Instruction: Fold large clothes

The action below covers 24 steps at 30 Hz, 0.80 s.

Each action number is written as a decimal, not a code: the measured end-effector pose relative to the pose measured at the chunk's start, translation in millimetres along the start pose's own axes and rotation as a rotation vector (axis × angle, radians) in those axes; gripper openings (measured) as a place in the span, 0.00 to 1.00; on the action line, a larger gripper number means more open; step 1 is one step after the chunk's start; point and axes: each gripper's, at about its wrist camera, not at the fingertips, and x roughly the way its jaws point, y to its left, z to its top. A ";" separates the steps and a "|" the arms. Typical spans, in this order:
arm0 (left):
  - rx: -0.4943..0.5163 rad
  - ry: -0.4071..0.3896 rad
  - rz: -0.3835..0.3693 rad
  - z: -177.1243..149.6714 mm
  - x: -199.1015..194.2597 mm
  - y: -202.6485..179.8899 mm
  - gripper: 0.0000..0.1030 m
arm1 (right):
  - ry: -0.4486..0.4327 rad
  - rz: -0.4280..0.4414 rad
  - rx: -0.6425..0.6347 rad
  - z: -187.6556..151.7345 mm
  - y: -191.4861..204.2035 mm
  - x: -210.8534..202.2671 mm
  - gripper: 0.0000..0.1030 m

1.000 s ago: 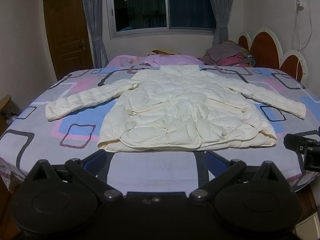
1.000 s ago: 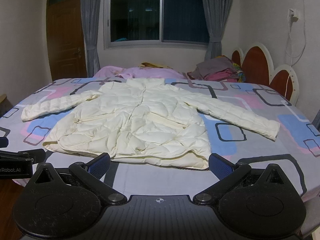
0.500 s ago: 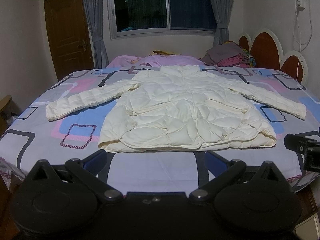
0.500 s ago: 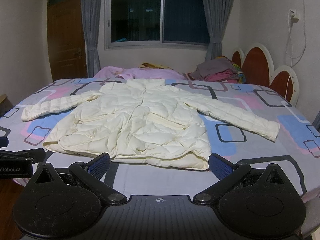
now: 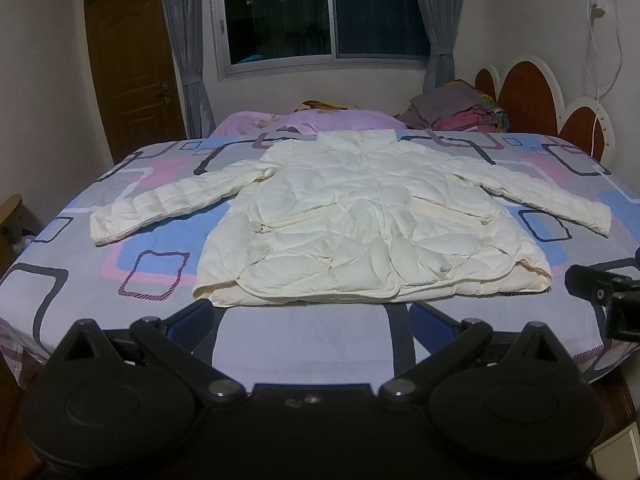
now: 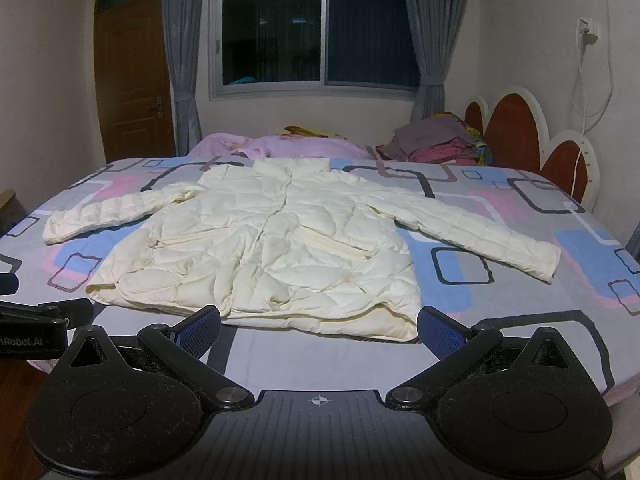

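I hold my left gripper [image 5: 310, 320] and right gripper [image 6: 318, 326] level at the near edge of the bed [image 5: 72, 280], jaws spread wide, gripping nothing. The jacket [image 5: 372, 228] lies flat mid-bed, sleeves out, its hem just beyond my fingertips. A pile of clothes [image 6: 436, 144] sits by the headboard [image 6: 512, 128]. My right gripper's far side is cut off in the left view.

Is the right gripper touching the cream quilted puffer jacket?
Apart. In the right wrist view, bedsheet shows between the open right gripper and the jacket hem.
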 end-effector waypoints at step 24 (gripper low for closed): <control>0.124 -0.104 -0.191 101.4 136.3 -31.9 1.00 | -0.137 -0.294 0.207 79.8 -120.6 102.1 0.61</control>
